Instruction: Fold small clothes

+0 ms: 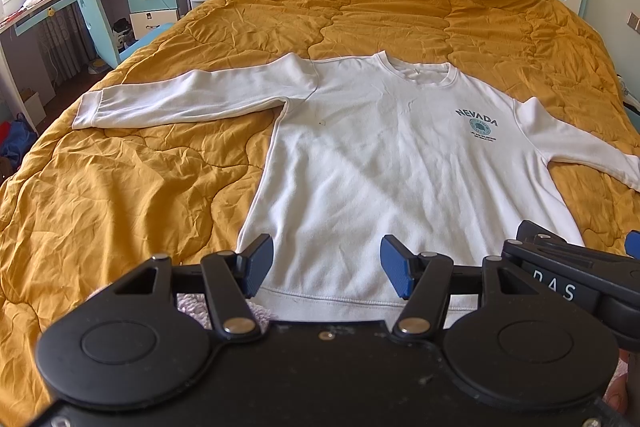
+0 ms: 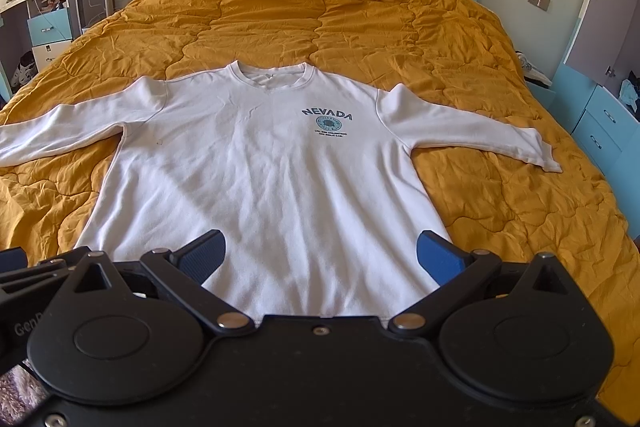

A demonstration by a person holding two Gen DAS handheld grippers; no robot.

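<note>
White Nevada sweatshirt [image 1: 384, 163] lay face-up, sleeves spread, on the bed's mustard quilt [image 1: 132, 187], apparently flattened for folding | left hand-held gripper [image 1: 328, 267] and right hand-held gripper [image 2: 320, 259] hovered over the hem, jaws wide apart, both empty.

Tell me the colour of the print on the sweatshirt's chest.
Dark teal print on the white sweatshirt; clearest in the right wrist view.
</note>
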